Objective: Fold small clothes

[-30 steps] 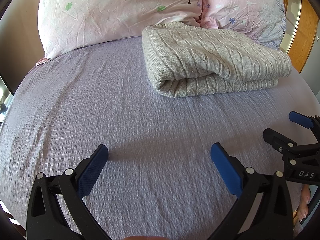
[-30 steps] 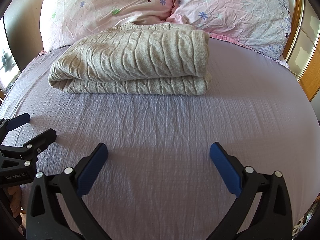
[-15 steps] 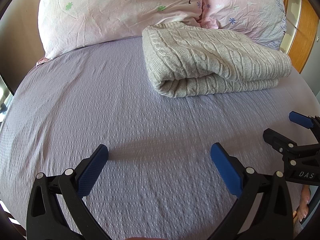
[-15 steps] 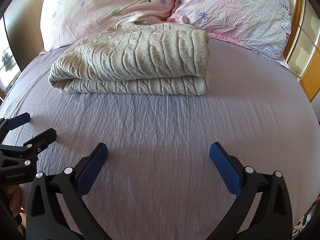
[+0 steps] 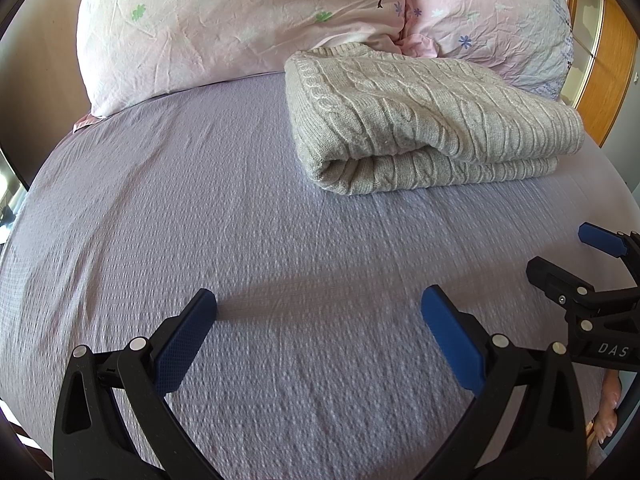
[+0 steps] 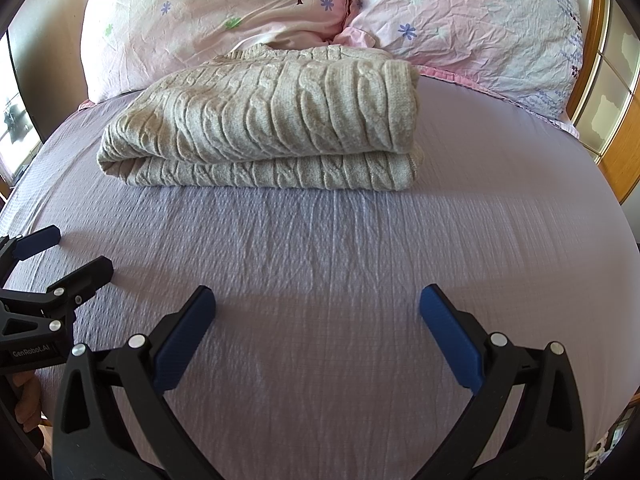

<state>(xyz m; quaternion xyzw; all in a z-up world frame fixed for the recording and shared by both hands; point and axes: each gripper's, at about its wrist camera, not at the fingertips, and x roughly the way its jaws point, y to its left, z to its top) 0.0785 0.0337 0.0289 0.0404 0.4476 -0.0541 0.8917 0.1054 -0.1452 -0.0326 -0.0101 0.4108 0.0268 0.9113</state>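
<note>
A beige cable-knit sweater (image 5: 420, 120) lies folded in a neat stack on the lilac bedsheet (image 5: 200, 220), close to the pillows. It also shows in the right wrist view (image 6: 272, 128). My left gripper (image 5: 318, 316) is open and empty, low over the sheet, well short of the sweater. My right gripper (image 6: 316, 312) is open and empty too, beside the left one. The right gripper shows at the right edge of the left wrist view (image 5: 568, 256). The left gripper shows at the left edge of the right wrist view (image 6: 68, 252).
Two pink floral pillows (image 5: 240, 20) (image 6: 480, 20) lean behind the sweater at the head of the bed. A wooden window frame (image 6: 612, 120) stands to the right. A dark frame (image 5: 16, 152) is at the far left of the bed.
</note>
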